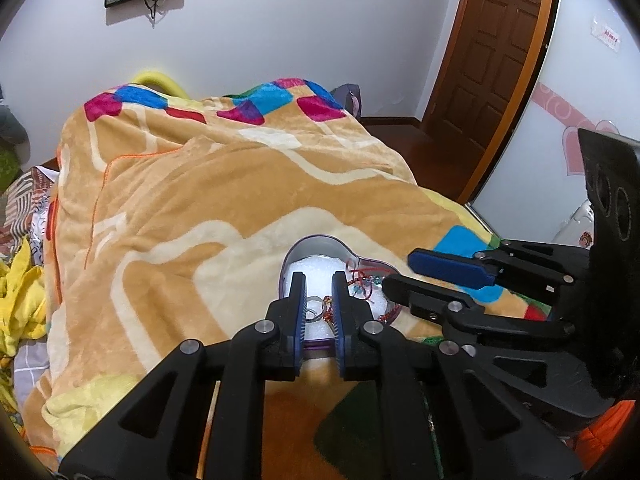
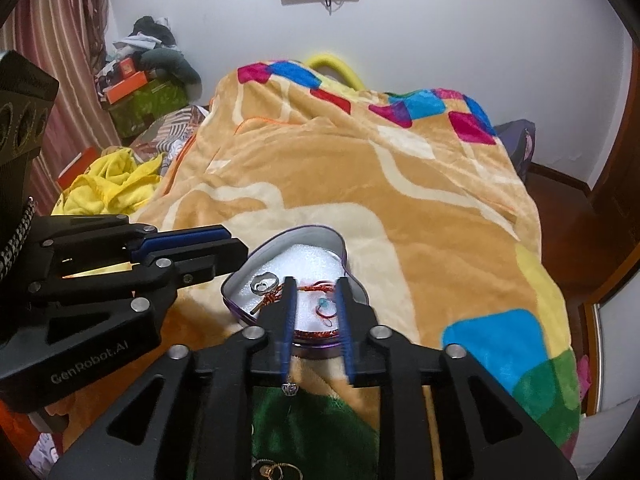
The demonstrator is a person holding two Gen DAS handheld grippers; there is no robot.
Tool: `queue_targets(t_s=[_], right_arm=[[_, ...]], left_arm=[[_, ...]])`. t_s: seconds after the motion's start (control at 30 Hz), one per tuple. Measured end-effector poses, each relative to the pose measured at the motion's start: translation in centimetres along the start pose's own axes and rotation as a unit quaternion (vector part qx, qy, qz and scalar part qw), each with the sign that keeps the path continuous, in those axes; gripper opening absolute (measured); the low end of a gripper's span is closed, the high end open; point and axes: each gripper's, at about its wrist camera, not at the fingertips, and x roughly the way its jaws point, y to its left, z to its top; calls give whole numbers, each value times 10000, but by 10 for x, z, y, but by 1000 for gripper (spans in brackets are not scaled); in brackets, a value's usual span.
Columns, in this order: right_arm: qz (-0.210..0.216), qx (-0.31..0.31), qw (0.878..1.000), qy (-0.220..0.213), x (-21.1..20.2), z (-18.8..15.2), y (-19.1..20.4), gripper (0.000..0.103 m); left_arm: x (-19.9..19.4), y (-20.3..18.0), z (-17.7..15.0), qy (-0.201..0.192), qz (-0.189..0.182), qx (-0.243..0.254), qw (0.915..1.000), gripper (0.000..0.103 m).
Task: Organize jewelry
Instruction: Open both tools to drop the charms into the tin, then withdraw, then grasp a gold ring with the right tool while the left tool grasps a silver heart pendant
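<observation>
A purple heart-shaped tin (image 1: 298,246) (image 2: 244,320) with white foam lining lies on the blanket. In it are a silver ring (image 1: 314,308) (image 2: 264,283), a red cord bracelet with turquoise beads (image 1: 362,280) (image 2: 326,306) and a small gold piece (image 2: 262,306). My left gripper (image 1: 319,280) (image 2: 236,250) is open over the tin's left lobe, fingers astride the ring, holding nothing. My right gripper (image 2: 316,284) (image 1: 396,270) is open over the right lobe, astride the bracelet. A small silver charm (image 2: 289,389) lies near my right fingers' base.
The tin sits on a tan plush blanket (image 1: 200,184) with coloured squares covering the bed. More jewelry (image 2: 280,470) lies at the bottom edge. Yellow cloth (image 2: 108,188) and piled boxes (image 2: 140,92) are at left. A wooden door (image 1: 492,52) is at right.
</observation>
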Motion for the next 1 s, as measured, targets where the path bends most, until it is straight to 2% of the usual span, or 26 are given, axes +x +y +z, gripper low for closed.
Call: queue_targets(t_s=[0.27, 0.53, 0.67, 0.8, 1.0], right_arm=[[-89, 24, 9996, -249, -29, 2, 5, 23], [-251, 8, 9988, -414, -60, -9, 11, 23], [-310, 72, 9985, -444, -69, -16, 11, 25], [-371, 159, 9980, -477, -79, -27, 9, 35], [-388, 303, 9982, -350, -80, -43, 5, 35]], left_arm=[[-30, -6, -2, -188, 85, 38, 9998, 19], [-58, -15, -13, -302, 145, 110, 9994, 31], [-68, -19, -22, -267, 173, 135, 9994, 33], [-73, -20, -35, -177, 170, 105, 9996, 35], [-70, -20, -56, 36, 116, 6, 9999, 35]])
